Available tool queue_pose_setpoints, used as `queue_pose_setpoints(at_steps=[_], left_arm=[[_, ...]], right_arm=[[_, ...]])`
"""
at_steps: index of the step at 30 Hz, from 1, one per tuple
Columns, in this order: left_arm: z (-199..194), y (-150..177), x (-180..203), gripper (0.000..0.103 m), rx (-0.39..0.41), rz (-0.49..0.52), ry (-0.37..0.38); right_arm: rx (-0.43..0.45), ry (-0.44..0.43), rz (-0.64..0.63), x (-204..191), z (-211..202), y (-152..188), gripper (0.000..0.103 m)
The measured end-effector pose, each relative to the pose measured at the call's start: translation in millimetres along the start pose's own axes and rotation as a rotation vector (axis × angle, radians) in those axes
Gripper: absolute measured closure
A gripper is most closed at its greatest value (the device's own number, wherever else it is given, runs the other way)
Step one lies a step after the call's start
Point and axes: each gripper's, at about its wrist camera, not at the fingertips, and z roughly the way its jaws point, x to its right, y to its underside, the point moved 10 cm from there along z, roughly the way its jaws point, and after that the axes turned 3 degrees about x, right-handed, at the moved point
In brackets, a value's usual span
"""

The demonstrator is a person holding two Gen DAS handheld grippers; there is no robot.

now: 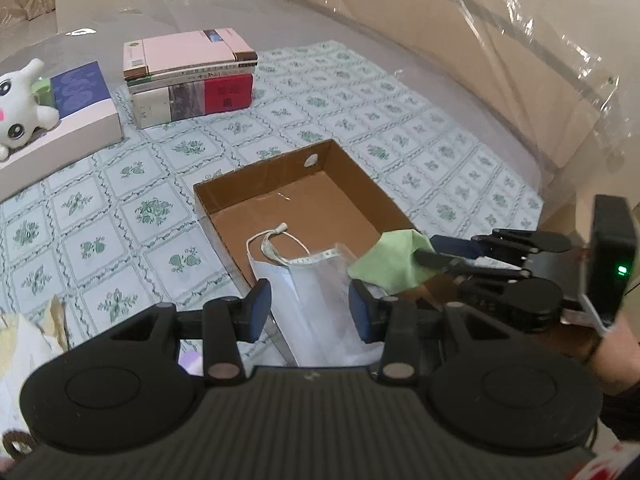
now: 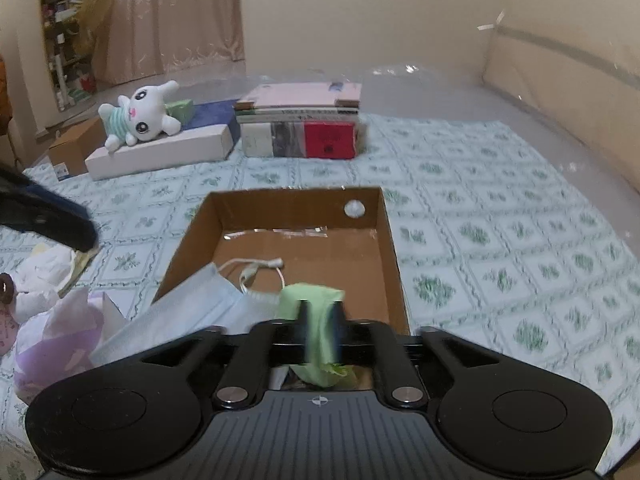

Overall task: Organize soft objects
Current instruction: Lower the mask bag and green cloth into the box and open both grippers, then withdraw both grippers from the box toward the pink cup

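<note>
A brown cardboard box (image 1: 264,176) (image 2: 384,236) sits open on the patterned cloth. A white face mask (image 1: 316,296) (image 2: 192,304) lies over its near edge with ear loops inside. My right gripper (image 2: 320,312) (image 1: 424,252) is shut on a green cloth (image 2: 316,320) (image 1: 388,264) above the box's near right corner. My left gripper (image 1: 308,312) is open and empty, just above the mask at the box's near edge; one of its fingers (image 2: 52,220) shows at left in the right wrist view.
A white plush toy (image 1: 18,108) (image 2: 140,114) lies on a white and blue box (image 1: 72,120) (image 2: 168,148). A stack of books (image 1: 192,76) (image 2: 300,124) stands beside it. Crumpled tissue and purple paper (image 2: 56,332) lie at near left. Plastic-covered walls surround the bed.
</note>
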Motion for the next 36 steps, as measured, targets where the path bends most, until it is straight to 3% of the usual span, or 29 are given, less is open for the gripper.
queue_pose_setpoints(at_steps=[2,11,23,29,36], left_arm=[[-9,9,0,0.063,0.014,0.002,-0.003],[-49,59,-4,0.059,0.09,-0.022,-0.036],[-120,130,-22,0.055,0.203,-0.202,-0.065],[-161,175,-56,0.05,0.239,-0.299,-0.153],[-211,210,-102,0.034,0.286,-0.332,-0.298]], right_arm=[[0.014,-0.001,0.022,2,-6,3,0.043],[0.02,0.008,0.061,-8,-47,26,0.043],[0.101,-0.011,0.138,-61,-116,51,0.043],[0.133,-0.057,0.149,-105,-132,55,0.043],[0.119,-0.131,0.126,-160,-132,61,0.043]])
